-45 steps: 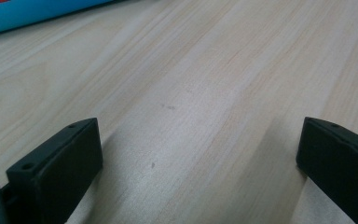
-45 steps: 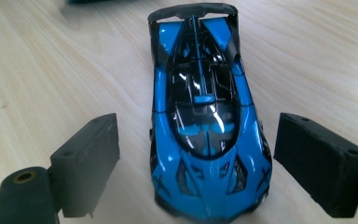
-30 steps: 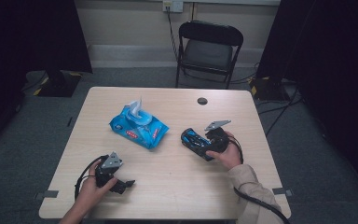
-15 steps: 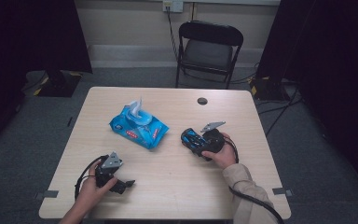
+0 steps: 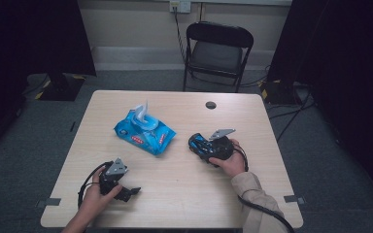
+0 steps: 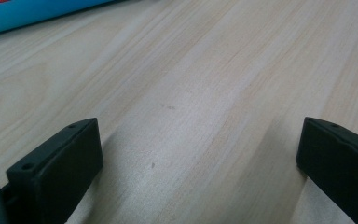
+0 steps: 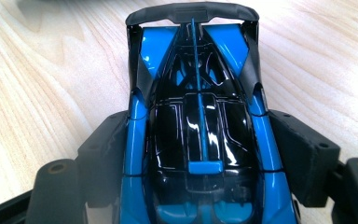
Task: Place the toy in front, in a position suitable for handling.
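Note:
A blue and black toy car (image 7: 200, 116) lies on the wooden table (image 5: 184, 194), right of centre, and also appears in the high view (image 5: 198, 143). My right gripper (image 7: 200, 154) has the car between its jaws. They have just been closing, and both pads now touch the car's sides. From above, the right gripper (image 5: 205, 146) sits at the car with the hand behind it. My left gripper (image 5: 128, 192) rests near the front left of the table. In its own view the left gripper (image 6: 200, 144) stands wide open over bare wood.
A blue pack of wet wipes (image 5: 144, 131) with a tissue sticking up lies left of centre, and its edge shows in the left gripper view (image 6: 28, 11). A small dark disc (image 5: 211, 105) sits near the far edge. A black folding chair (image 5: 217, 48) stands behind the table.
The right hand has shifted only very slightly at the toy car. The left hand and the wipes pack have kept their places.

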Demonstrator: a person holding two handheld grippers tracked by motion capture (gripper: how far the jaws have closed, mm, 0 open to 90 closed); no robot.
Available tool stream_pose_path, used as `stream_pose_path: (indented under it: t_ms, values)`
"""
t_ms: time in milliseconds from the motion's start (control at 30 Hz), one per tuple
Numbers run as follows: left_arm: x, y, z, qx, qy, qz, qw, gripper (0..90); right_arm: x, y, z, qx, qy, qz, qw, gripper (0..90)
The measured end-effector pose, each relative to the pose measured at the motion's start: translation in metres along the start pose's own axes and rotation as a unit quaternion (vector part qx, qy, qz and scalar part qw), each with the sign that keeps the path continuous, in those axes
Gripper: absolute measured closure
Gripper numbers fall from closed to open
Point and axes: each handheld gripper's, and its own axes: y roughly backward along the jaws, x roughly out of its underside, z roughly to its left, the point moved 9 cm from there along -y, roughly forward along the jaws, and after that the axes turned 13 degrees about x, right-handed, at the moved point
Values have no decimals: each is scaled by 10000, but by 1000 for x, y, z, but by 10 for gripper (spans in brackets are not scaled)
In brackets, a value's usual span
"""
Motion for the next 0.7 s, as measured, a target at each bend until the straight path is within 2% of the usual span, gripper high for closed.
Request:
stream_pose_path:
  t_ms: [400, 567, 700]
  values:
    - [0, 0, 0, 1, -12, 15, 10000, 0, 5, 7, -2, 129, -73, 130, 9998, 260]
    - [0, 0, 0, 3, -8, 9, 10000, 0, 8, 11, -7, 236, -134, 83, 9996, 260]
    - [0, 0, 0, 2, -15, 19, 10000, 0, 7, 18, -8, 189, -163, 65, 9997, 260]
